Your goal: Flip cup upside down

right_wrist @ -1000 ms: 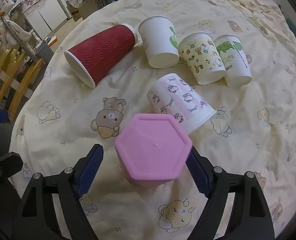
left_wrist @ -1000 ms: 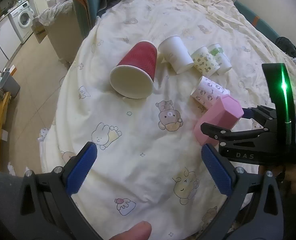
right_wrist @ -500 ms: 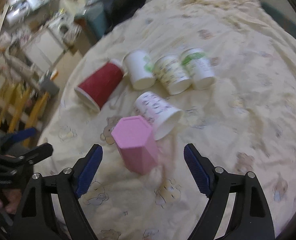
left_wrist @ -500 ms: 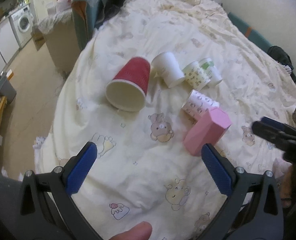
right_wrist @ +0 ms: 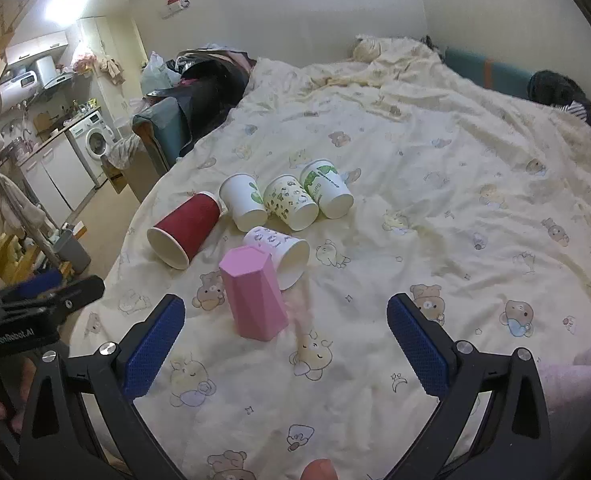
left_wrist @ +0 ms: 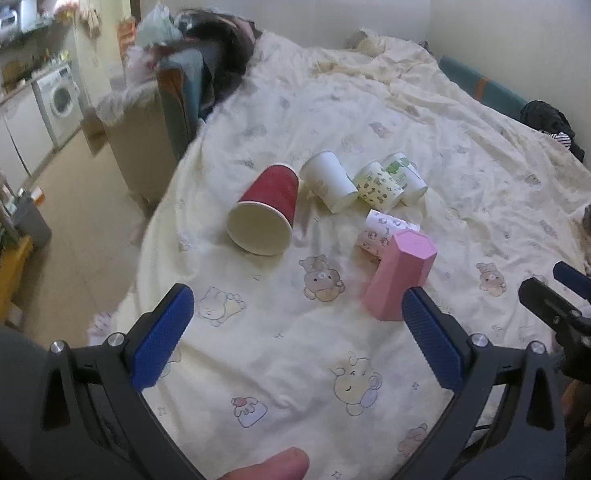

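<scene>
The pink cup (right_wrist: pixel 253 294) hides part of the patterned cup (right_wrist: pixel 281 250) behind it; the right gripper (left_wrist: pixel 567 300) is cut off at the frame's right edge.

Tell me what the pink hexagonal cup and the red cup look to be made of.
Pink hexagonal cup: probably rigid plastic, matte, with crisp flat facets and uniform colour. Red cup: likely paper, matte red outside, with a plain pale lining and a thin rolled rim.

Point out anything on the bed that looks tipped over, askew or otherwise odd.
Five paper cups lie on their sides on the bedsheet: the red cup, three printed cups in a row behind it, and the white patterned cup. Only the pink hexagonal cup stands, closed end up. Nothing looks spilled or damaged.
</scene>
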`<state>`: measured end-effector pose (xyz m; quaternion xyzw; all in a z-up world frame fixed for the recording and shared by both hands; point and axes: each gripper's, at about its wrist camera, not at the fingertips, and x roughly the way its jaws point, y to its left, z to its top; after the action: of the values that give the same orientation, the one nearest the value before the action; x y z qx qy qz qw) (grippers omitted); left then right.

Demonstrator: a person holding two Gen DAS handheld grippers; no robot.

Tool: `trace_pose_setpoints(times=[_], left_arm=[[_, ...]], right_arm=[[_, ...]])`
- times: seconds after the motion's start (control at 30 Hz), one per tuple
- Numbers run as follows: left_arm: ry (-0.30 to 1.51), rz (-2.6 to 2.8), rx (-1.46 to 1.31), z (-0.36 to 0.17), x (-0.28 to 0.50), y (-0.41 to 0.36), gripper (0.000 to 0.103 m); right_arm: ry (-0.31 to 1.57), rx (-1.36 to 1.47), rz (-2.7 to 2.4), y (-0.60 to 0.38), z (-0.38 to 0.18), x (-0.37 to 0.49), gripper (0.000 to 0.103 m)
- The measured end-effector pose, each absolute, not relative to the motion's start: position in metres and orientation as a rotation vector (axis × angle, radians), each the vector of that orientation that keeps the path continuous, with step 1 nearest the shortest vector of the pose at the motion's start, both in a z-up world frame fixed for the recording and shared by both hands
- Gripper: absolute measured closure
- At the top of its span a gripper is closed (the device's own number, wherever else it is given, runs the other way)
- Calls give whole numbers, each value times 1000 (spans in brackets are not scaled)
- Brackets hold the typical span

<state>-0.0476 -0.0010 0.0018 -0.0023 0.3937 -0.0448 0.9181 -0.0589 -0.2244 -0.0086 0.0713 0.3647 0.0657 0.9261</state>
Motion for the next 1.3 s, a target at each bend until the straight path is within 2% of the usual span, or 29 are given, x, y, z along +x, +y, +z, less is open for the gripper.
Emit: trace_pose_setpoints(times=[0.33,1.3], left_arm=[[767,-55,-5,-3,-52,-3,0],[775,-52,-5,-7,-52,-3,0]], right_arm=[[722,95,116,-211,-23,-59,0],[687,110,109,-216,-16,-59,0]])
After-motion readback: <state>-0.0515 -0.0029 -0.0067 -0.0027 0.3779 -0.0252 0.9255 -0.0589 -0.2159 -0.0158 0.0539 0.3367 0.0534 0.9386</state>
